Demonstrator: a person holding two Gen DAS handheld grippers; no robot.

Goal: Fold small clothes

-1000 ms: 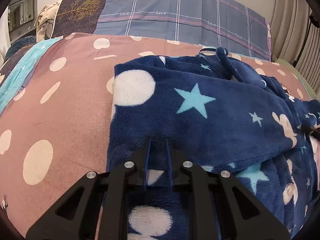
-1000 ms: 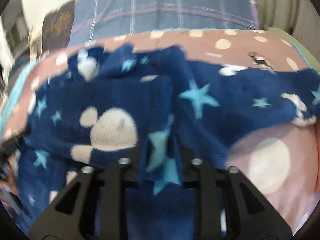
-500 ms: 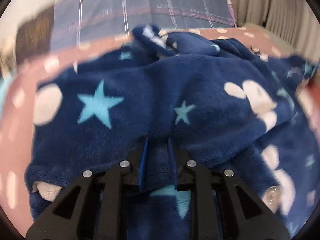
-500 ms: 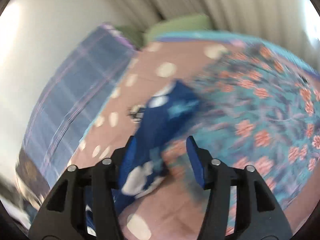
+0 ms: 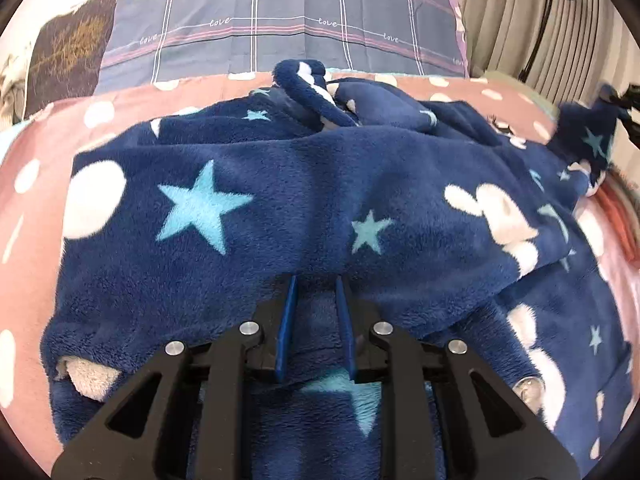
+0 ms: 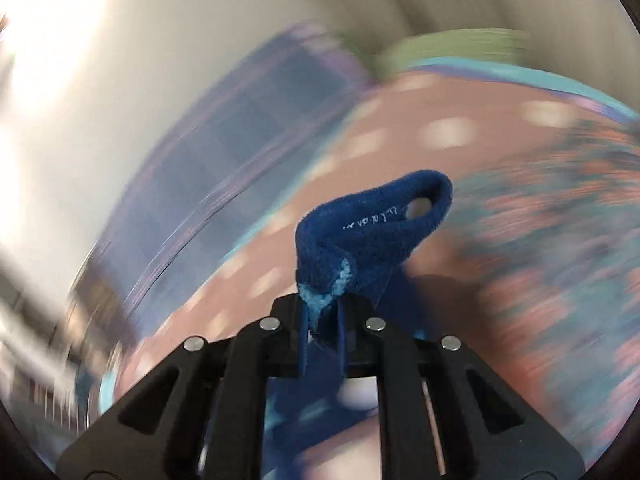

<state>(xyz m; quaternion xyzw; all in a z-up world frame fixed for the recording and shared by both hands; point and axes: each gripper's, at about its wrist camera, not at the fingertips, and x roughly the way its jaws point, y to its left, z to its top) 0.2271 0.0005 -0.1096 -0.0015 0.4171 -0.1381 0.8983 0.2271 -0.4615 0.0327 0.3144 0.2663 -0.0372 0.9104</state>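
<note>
Garment (image 5: 320, 184): plush navy fleece, fuzzy nap. Bedsheet (image 5: 132, 108) beneath it: smooth matt cotton. Left tool (image 5: 316, 320): matt black plastic, shiny metal screws.

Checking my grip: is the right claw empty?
No, the right claw is shut on a fold of the blue fleece.

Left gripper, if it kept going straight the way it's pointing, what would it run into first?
The left gripper is already clamped on the navy fleece garment, so it would push straight into that fold, with the pink dotted bedspread probably underneath.
</note>
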